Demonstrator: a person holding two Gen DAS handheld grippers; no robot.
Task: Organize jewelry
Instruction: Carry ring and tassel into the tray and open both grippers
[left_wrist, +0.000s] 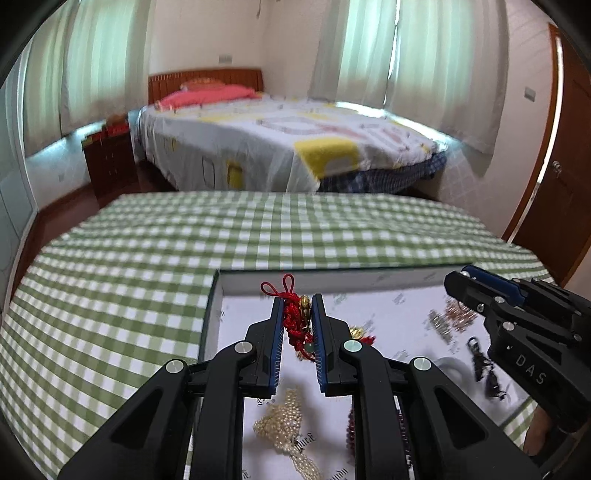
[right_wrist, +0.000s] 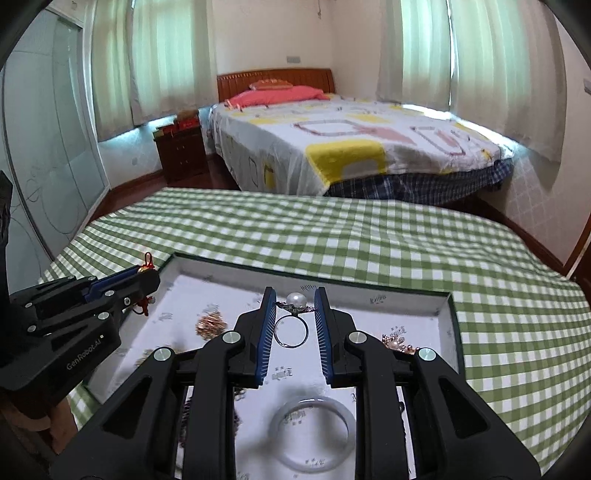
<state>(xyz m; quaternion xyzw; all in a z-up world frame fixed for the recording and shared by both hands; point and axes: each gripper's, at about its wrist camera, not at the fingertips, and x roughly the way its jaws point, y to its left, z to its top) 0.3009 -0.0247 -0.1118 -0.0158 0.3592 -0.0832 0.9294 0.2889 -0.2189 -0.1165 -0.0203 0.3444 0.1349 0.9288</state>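
The left hand-held gripper (left_wrist: 297, 321) is clamped on a red knotted-cord charm (left_wrist: 291, 317) with a gold piece and a small green bead, held above the far left part of a shallow white-lined tray (left_wrist: 212, 306); the cord's loops stick out past the fingertips. The right hand-held gripper (right_wrist: 294, 314) is closed on a pearl ring (right_wrist: 293, 317): its blue pads pinch the setting just under the pearl, and the silver band hangs between the fingers, above the tray (right_wrist: 448, 314). The tray sits on a worktop covered by a green-and-white checked cloth (right_wrist: 369, 236). In the tray lie a pale jade bangle (right_wrist: 312, 432) near the right gripper's base, a cream beaded piece (left_wrist: 288, 424) below the left gripper, a gold-coloured cluster (right_wrist: 210, 325) and a small pearl-and-rose-gold cluster (right_wrist: 397, 341) by the right wall. Dark pieces (left_wrist: 484, 365) lie blurred under the right gripper (left_wrist: 461, 280) in the left view.
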